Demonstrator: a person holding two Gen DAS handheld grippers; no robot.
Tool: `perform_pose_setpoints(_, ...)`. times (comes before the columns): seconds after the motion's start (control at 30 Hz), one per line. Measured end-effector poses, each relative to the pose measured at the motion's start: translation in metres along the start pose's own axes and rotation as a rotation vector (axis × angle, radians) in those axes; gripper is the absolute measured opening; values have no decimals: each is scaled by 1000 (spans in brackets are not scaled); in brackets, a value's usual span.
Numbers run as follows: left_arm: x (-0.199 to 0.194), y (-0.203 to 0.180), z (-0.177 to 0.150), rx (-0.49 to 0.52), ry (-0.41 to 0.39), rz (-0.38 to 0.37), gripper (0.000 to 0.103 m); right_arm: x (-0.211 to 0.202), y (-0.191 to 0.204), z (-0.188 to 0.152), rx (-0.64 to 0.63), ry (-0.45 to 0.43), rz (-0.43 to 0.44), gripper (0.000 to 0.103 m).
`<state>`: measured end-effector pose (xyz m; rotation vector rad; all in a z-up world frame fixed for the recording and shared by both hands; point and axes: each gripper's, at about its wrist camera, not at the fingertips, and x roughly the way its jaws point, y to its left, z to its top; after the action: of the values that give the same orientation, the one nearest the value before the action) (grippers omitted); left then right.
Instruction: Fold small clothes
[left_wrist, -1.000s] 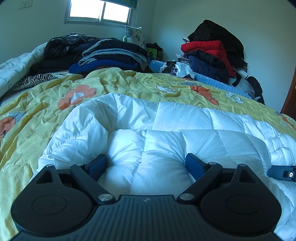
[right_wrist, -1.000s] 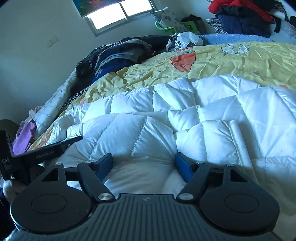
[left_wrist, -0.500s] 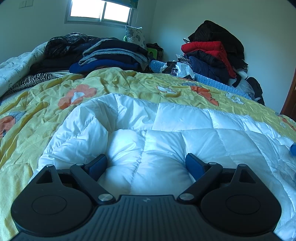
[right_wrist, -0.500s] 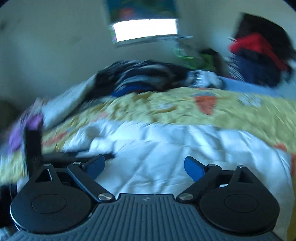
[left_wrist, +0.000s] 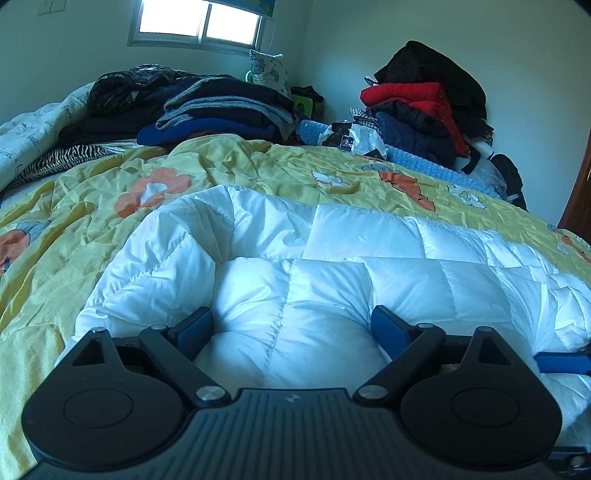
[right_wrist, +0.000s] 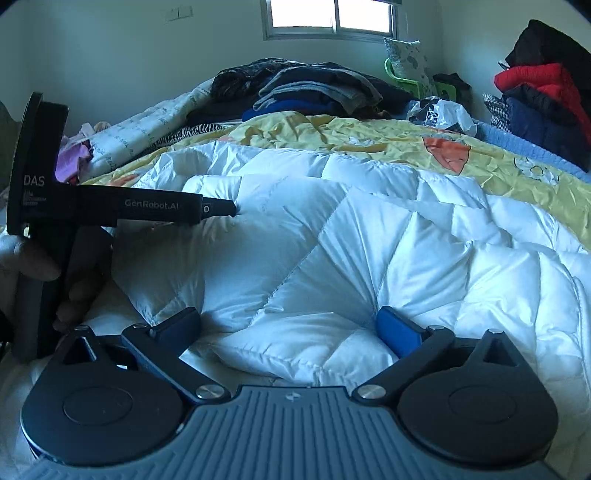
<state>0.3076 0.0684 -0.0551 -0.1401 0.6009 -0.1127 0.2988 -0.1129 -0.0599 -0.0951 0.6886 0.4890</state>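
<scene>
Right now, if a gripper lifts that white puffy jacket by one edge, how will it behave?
The white quilted jacket would probably drape and sag, given its soft folds. Its puffy cells suggest it is light for its bulk. The shiny fabric may slip between the pads.

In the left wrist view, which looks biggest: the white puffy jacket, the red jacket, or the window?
1. White puffy jacket, by far, though it lies nearest the camera.
2. Window and red jacket look alike; I won't rank them.
</scene>
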Motion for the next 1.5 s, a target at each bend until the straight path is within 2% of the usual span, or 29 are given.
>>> perform_pose_setpoints(0.1, 0, -1, 0, -4, 0, 1, 93, -24, -1, 2, 42, -30, -43, 97)
perform_pose_setpoints(0.17, 0, -2, -1, -5, 0, 3, 93, -55, -8, -2, 95, -85, -62, 99)
perform_pose_setpoints(0.37, -1, -3, 0, 0, -5, 13, 93, -171, -50, -32, 356, -189, -37, 99)
perform_pose_setpoints(0.43, -1, -3, 0, 2, -4, 13, 93, -214, -62, -43, 404, -246, -91, 99)
perform_pose_setpoints(0.53, -6, -4, 0, 2, -17, 34, 93, -294, -74, -55, 399, -356, -269, 100)
perform_pose_setpoints(0.63, -27, -3, -2, 2, -43, 78, 93, -376, -82, -62, 303, -419, -523, 103)
perform_pose_setpoints(0.7, -58, 4, -4, 21, -70, 73, 93, -426, -86, -67, 218, -398, -734, 103)
perform_pose_setpoints(0.8, -116, 28, -16, 64, -132, 95, 93, -484, -92, -79, 116, -297, -1024, 103)
perform_pose_setpoints(0.87, -155, 54, -30, 80, -145, 148, 93, -514, -96, -92, 80, -241, -1161, 103)
perform_pose_setpoints(0.93, -191, 85, -44, 69, -139, 212, 93, -532, -98, -106, 93, -230, -1215, 103)
perform_pose_setpoints(1.0, -229, 117, -58, 52, -138, 297, 93, -541, -102, -124, 161, -244, -1174, 103)
perform_pose_setpoints(1.07, -260, 144, -69, 22, -141, 383, 93, -533, -103, -141, 229, -262, -1079, 103)
perform_pose_setpoints(1.13, -285, 167, -79, -52, -128, 425, 94, -510, -105, -159, 304, -277, -964, 103)
perform_pose_setpoints(1.23, -306, 179, -96, -161, -100, 391, 94, -447, -108, -178, 451, -222, -726, 103)
perform_pose_setpoints(1.37, -305, 147, -121, -157, -27, 295, 94, -358, -102, -196, 670, -76, -353, 99)
perform_pose_setpoints(1.43, -302, 126, -133, -129, 11, 238, 94, -326, -92, -196, 719, -28, -241, 98)
perform_pose_setpoints(1.5, -300, 111, -143, -117, 42, 192, 94, -308, -80, -193, 730, -14, -174, 100)
